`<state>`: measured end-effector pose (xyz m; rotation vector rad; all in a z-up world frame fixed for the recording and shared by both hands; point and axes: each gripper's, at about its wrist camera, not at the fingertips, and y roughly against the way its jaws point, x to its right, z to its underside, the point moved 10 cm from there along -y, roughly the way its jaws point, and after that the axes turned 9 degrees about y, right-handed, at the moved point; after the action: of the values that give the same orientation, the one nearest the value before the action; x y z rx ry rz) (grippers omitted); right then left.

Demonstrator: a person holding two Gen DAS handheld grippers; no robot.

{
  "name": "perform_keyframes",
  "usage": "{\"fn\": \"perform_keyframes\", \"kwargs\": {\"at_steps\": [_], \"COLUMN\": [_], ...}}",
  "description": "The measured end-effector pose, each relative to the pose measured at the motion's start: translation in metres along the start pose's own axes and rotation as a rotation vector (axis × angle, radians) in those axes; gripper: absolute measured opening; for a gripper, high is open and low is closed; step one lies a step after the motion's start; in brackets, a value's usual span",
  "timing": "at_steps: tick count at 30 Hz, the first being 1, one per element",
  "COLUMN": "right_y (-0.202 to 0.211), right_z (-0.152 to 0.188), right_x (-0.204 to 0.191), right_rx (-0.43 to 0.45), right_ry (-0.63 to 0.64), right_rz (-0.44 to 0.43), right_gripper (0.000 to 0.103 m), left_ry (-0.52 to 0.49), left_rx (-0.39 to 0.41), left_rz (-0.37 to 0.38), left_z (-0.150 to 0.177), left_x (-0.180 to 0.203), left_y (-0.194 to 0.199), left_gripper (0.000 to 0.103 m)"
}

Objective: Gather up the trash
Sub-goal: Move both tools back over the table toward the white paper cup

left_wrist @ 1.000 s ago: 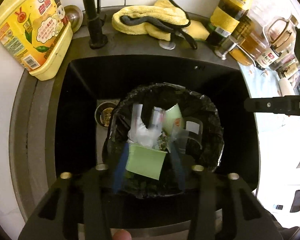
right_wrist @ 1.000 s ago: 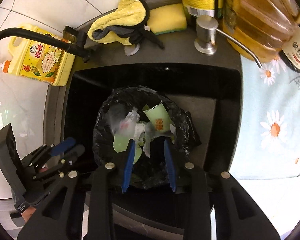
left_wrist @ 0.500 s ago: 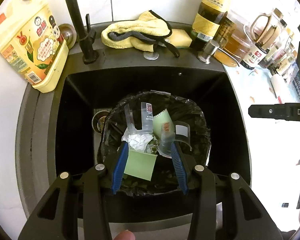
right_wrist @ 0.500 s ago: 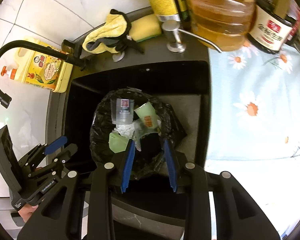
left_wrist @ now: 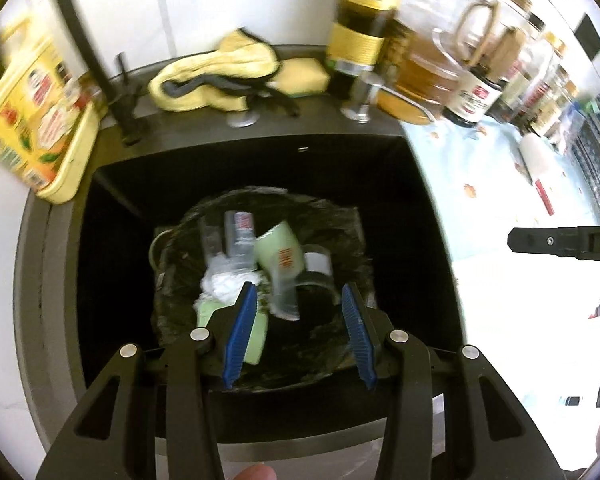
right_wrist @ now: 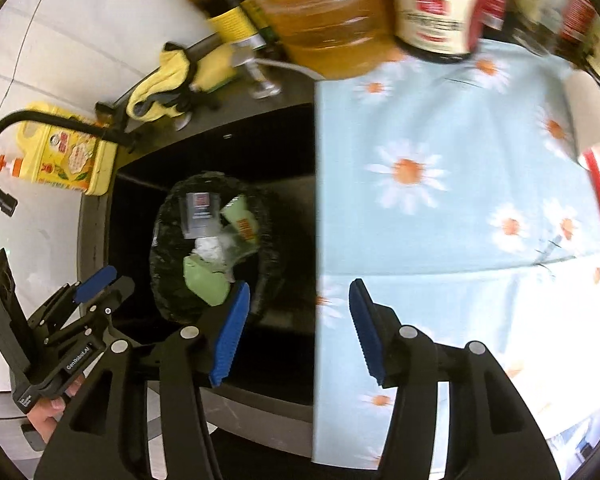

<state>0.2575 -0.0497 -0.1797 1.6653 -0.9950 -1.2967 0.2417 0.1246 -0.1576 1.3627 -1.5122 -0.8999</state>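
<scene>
A black trash bag [left_wrist: 340, 240] sits in the dark sink [left_wrist: 420, 208], holding clear plastic cups, a pale green cup [left_wrist: 280, 252], crumpled white paper and a green sheet [right_wrist: 204, 284]. My left gripper [left_wrist: 300, 334] hangs open and empty above the bag's near rim. My right gripper [right_wrist: 298, 330] is open and empty above the sink's right edge and the daisy cloth. The bag also shows in the right wrist view [right_wrist: 168, 292], to the left of the right gripper.
A yellow detergent jug [left_wrist: 32, 128], black faucet [left_wrist: 96, 64], yellow cloth [left_wrist: 216, 76] and sponge line the sink's back. Oil and sauce bottles [left_wrist: 364, 24] stand at the back right. A daisy tablecloth [right_wrist: 460, 208] with a lint roller [right_wrist: 588, 128] lies right of the sink.
Both grippers have drawn back from the bag. The right one swung right over the tablecloth and its jaws opened wider. The left one rose and shifted right.
</scene>
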Motion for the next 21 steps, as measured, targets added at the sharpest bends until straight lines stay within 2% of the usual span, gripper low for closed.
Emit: {"fn": "perform_keyframes", "kwargs": {"at_steps": [13, 21], "right_y": [0.054, 0.075], "right_z": [0.023, 0.012], "right_x": [0.132, 0.210], "right_rx": [0.023, 0.012], "right_ry": [-0.064, -0.019], "right_rz": [0.063, 0.130], "right_gripper": [0.055, 0.053], "left_ry": [-0.069, -0.049], "left_rx": [-0.016, -0.011], "left_rz": [0.020, 0.014], "left_z": [-0.001, 0.005], "left_x": [0.124, 0.179], "left_y": [-0.017, -0.019], "left_gripper": [0.046, 0.046]}}
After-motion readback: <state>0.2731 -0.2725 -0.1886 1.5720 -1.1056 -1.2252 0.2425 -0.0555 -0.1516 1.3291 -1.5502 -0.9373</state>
